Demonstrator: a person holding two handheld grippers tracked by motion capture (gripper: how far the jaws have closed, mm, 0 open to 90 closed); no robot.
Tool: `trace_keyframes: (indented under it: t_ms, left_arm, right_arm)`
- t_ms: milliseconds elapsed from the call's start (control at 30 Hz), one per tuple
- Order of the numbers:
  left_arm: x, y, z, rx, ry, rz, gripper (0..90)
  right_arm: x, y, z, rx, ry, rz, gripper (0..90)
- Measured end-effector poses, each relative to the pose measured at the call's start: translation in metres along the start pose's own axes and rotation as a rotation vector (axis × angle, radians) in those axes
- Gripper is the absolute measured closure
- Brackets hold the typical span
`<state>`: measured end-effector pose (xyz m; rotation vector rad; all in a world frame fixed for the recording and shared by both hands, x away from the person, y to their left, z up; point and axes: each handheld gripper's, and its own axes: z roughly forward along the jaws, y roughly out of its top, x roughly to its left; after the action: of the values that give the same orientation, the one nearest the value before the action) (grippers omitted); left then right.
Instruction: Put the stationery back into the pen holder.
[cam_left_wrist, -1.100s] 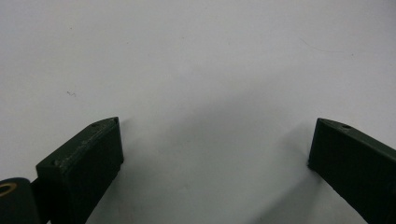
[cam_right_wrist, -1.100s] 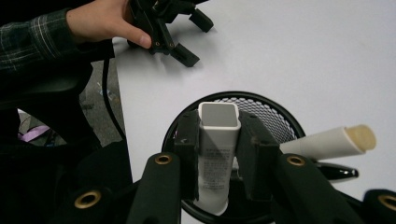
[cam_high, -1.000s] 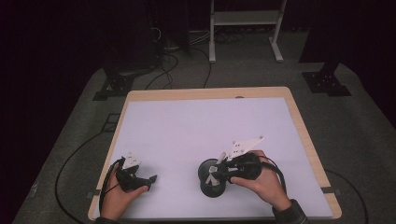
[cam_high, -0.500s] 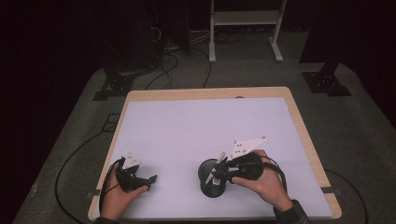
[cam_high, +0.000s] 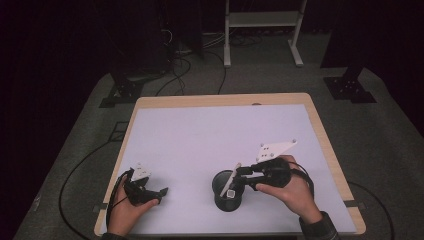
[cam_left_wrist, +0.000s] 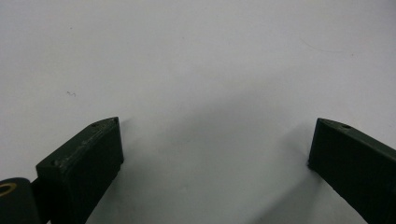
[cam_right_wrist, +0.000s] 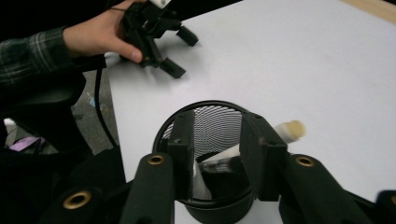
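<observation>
1. Table (cam_high: 200, 140): pale top with a wooden edge, on a grey floor mat.

2. Mesh cup (cam_high: 227, 192): black, round, upright, on the near part of the table, right of centre. The right gripper view looks down into its open mouth (cam_right_wrist: 210, 126).

3. Pen (cam_high: 232, 181): pale, slim, leaning in the cup, its upper end rising over the rim towards the far right. In the right gripper view its blunt tan tip (cam_right_wrist: 290, 129) sticks out beyond the rim on the right, and its lower part lies inside the cup between the jaws.

4. Right gripper (cam_high: 239, 181): held in the right hand (cam_high: 292, 187), poised over the cup mouth. Jaws have just been opening; they stand a little apart either side of the pen, pads not pressing on it.

5. Left gripper (cam_high: 159, 194): held in the left hand (cam_high: 127, 210) near the table's near left corner, well apart from the cup. Jaws wide apart over bare tabletop, nothing between them.
</observation>
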<state>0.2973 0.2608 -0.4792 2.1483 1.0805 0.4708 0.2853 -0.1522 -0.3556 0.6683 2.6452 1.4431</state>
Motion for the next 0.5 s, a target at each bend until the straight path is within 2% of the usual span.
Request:
trace_keyframes:
  t_ms: [67, 100, 133, 300, 333, 367, 400, 433, 500]
  left_arm:
    - [0.000, 0.000, 0.000, 0.000, 0.000, 0.001, 2.2]
    - [0.000, 0.000, 0.000, 0.000, 0.001, 0.000, 2.2]
    - [0.000, 0.000, 0.000, 0.000, 0.001, 0.000, 2.2]
    - [0.000, 0.000, 0.000, -0.001, 0.001, 0.001, 2.2]
    - [0.000, 0.000, 0.000, -0.001, 0.001, 0.001, 2.2]
    - [0.000, 0.000, 0.000, 0.001, 0.001, 0.001, 2.2]
    - [0.000, 0.000, 0.000, 0.001, 0.001, 0.001, 2.2]
    - [0.000, 0.000, 0.000, 0.001, 0.001, 0.001, 2.2]
    - [0.000, 0.000, 0.000, 0.002, 0.000, 0.001, 2.2]
  right_arm:
    - [-0.004, 0.001, -0.003, -0.009, -0.016, 0.009, 61.3]
    - [-0.008, 0.002, -0.006, -0.021, -0.039, 0.015, 58.3]
    - [-0.008, 0.002, -0.006, -0.021, -0.039, 0.015, 58.3]
    - [-0.017, 0.005, -0.010, -0.037, -0.103, 0.024, 46.1]
    - [-0.017, 0.005, -0.010, -0.037, -0.103, 0.024, 46.1]
    - [-0.020, 0.005, -0.010, -0.037, -0.129, 0.022, 41.2]
    - [-0.020, 0.005, -0.010, -0.037, -0.129, 0.022, 41.2]
    - [-0.024, 0.005, -0.010, -0.044, -0.159, 0.018, 35.4]
    - [-0.028, 0.004, -0.011, -0.042, -0.175, 0.031, 31.3]
